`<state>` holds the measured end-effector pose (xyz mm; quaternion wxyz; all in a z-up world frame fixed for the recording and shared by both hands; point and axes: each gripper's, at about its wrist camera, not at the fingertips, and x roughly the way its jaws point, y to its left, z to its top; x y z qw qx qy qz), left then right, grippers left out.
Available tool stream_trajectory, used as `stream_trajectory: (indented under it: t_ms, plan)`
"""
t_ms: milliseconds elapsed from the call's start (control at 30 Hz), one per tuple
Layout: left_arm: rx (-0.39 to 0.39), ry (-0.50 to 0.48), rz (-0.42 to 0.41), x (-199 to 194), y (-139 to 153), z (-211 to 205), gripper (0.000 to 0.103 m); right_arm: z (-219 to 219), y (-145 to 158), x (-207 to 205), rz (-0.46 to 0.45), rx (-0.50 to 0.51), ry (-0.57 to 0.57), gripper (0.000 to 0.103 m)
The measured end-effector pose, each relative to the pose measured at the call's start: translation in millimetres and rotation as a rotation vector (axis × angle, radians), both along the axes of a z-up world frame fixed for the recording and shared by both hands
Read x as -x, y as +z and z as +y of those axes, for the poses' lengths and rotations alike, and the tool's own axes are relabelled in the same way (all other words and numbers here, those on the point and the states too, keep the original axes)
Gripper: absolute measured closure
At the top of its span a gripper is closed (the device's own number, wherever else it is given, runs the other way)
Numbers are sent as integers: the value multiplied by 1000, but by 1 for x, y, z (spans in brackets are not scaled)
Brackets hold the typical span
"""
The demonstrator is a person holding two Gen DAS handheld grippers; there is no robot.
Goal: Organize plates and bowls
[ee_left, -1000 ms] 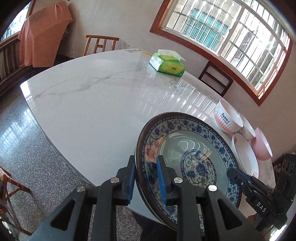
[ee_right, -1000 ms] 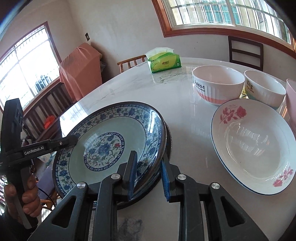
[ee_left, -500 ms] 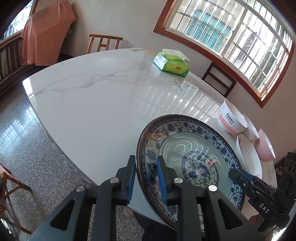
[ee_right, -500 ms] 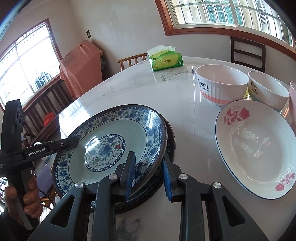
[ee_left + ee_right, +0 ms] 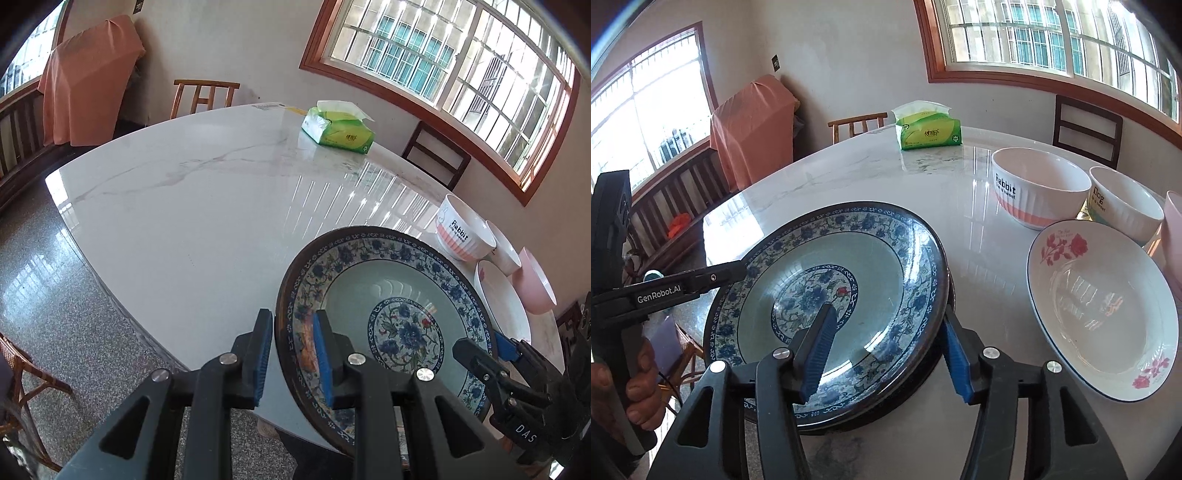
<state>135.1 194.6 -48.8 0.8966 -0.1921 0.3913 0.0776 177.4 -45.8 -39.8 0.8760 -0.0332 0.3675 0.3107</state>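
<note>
in the left wrist view the left gripper (image 5: 293, 354) has its jaws drawn narrow on the rim of the blue floral plate (image 5: 384, 317), one blue pad under the rim and one on the patterned border, so that edge is pinched at about 8 o'clock of the plate. the plate sits at the near edge of the marble desk (image 5: 192, 221), apparently nested on a dark-rimmed plate beneath. at 2 o'clock from it stand the rabbit bowl (image 5: 465, 236), a second white bowl (image 5: 504, 253) and the pink bowl (image 5: 537, 282), with the rose plate (image 5: 502, 314) just beside them. in the right wrist view the right gripper (image 5: 886, 350) has just been opening its jaws; they now stand wide astride the plate's rim (image 5: 849, 291), one pad over the bowl of the plate, the other outside the rim, neither pressing. the left gripper (image 5: 735, 273) shows at 9 o'clock, pinching the far rim. to do this release well, i would judge that the right jaws should back straight out toward 6 o'clock without hooking the rim, while the left grip holds steady until the plate lies flat and centred, then lets go gently. the rose plate (image 5: 1104, 310) at 3 o'clock looks the likely next piece to stack.
</note>
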Motion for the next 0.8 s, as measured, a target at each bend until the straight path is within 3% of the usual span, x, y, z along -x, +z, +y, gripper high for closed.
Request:
stream_trajectory:
  t_ms: [200, 400, 500, 567, 667, 800]
  plan:
    - [5, -2, 8, 0, -2, -2, 80, 4, -1, 1, -23, 31, -15, 45]
    - [1, -7, 16, 2, -4, -3, 79, 21, -3, 4, -71, 127, -16, 35]
    - [1, -1, 18, 3, -6, -2, 75, 21, -3, 3, -87, 145, -33, 33]
    - [-1, -2, 19, 4, -6, -2, 73, 21, 0, 6, -122, 151, -52, 18]
    - [2, 2, 22, 4, -6, -1, 72, 24, 2, 12, -172, 178, -52, 16]
    - [1, 8, -3, 9, 0, -3, 72, 11, 10, 23, -236, 104, -91, 15]
